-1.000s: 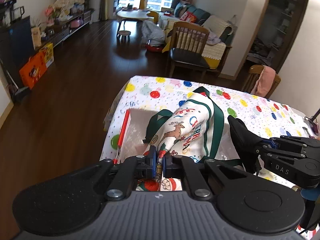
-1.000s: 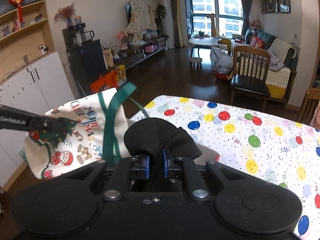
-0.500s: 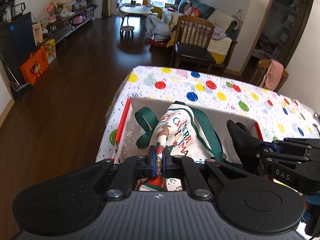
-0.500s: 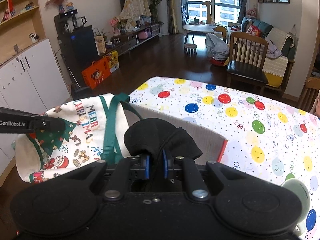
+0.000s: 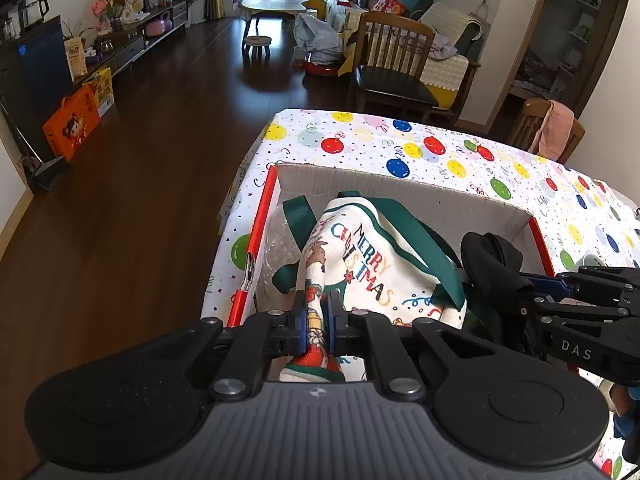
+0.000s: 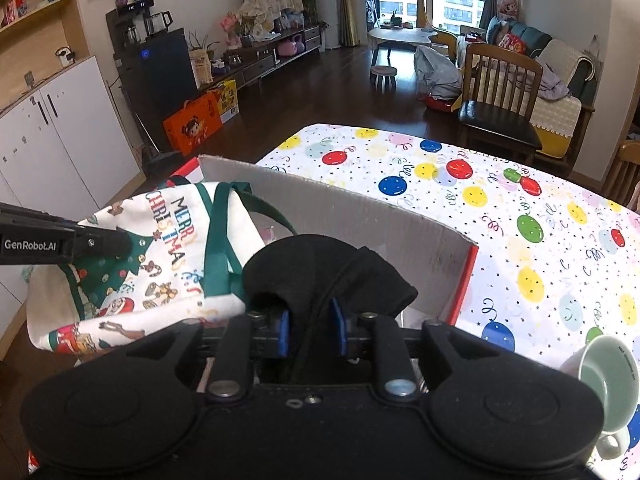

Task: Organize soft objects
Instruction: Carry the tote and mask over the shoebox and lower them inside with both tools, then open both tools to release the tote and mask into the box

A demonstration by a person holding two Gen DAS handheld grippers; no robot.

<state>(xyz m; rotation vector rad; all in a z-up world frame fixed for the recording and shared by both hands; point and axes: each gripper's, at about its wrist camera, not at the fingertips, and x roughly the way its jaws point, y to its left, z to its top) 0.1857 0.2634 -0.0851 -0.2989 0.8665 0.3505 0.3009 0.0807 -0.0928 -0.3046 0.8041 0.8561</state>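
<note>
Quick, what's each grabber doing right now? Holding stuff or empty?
Left gripper: shut on the Christmas bag, over the cardboard box.
Right gripper: shut on the black cloth.

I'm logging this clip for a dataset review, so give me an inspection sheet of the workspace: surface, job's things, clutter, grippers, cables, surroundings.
Surface: table under a white balloon-print tablecloth.
Job's things: white Christmas-print cloth tote bag with green straps hangs into the open red-edged cardboard box; black soft fabric item at the box's right end.
Clutter: pale green ceramic mug lying on its side right of the box.
Grippers: left gripper shut on the tote bag; right gripper shut on the black fabric item.
Cables: nothing seen.
Surroundings: dark wood floor, wooden chair, orange gift box, white cabinets.
</note>
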